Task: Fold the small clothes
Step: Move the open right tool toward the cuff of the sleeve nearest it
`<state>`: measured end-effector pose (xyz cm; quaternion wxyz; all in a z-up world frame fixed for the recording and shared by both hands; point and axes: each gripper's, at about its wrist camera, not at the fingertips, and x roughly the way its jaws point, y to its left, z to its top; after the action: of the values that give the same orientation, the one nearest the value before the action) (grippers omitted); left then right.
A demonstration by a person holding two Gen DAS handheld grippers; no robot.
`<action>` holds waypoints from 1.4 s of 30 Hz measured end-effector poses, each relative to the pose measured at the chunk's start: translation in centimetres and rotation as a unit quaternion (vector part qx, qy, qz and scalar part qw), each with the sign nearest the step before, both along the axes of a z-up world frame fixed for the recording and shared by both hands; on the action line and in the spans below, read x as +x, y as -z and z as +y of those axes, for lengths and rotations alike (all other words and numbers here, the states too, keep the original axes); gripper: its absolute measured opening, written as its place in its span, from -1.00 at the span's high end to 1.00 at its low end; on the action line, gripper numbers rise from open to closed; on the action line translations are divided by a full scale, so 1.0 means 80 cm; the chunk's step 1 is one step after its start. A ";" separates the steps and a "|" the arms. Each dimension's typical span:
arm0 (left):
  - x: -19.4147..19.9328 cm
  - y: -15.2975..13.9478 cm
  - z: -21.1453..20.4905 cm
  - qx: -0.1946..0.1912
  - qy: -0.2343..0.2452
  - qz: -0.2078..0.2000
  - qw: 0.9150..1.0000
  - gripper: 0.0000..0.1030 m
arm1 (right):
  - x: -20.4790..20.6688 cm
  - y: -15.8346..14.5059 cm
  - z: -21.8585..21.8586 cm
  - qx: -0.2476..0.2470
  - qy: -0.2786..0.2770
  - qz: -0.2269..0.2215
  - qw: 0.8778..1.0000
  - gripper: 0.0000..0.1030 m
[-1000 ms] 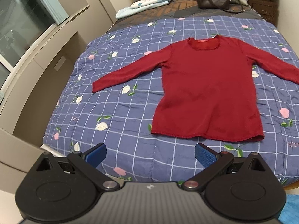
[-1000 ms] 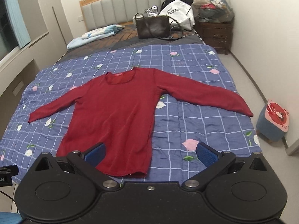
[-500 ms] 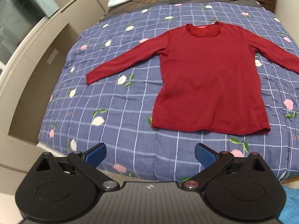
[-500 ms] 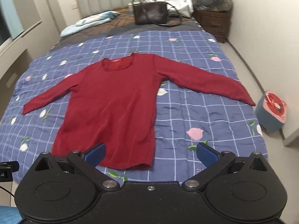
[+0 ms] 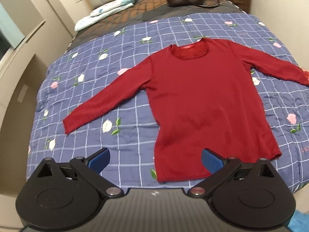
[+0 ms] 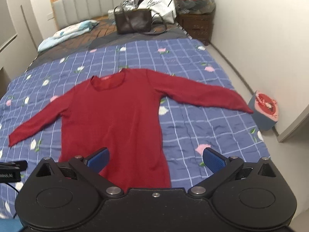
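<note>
Red top (image 5: 202, 100) nearer now, both tongs (image 5: 155, 159) spread

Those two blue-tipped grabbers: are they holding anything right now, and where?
Nothing. The left gripper and right gripper are both open, above the flat red long-sleeved top.

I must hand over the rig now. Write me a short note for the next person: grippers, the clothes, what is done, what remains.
Left gripper: open, empty, above the near edge of the bed, by the hem.
Right gripper: open, empty, also at the hem.
Red long-sleeved top: lying flat on the blue checked quilt, neckline away from you, both sleeves spread out.
Done: the top is laid out; no fold made.
Left: fold the sleeves in, then the body.
</note>
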<state>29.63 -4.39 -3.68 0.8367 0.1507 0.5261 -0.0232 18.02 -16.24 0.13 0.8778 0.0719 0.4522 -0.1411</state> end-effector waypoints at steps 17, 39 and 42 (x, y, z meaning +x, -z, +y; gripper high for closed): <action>0.035 0.016 -0.009 -0.024 0.043 0.031 0.998 -0.99 | -0.001 0.021 0.008 0.022 0.080 0.021 0.996 -0.99; 0.082 0.061 -0.153 0.018 0.027 0.091 0.995 -0.99 | 0.064 0.086 -0.125 0.068 0.054 0.095 0.992 -0.99; 0.086 0.072 -0.179 0.025 0.033 0.104 0.994 -0.99 | 0.071 0.097 -0.145 0.074 0.049 0.106 0.990 -0.99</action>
<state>36.50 -18.69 -9.47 0.7721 0.1858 0.6054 -0.0534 23.68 -27.82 -7.61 0.8093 0.1434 0.5474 -0.1574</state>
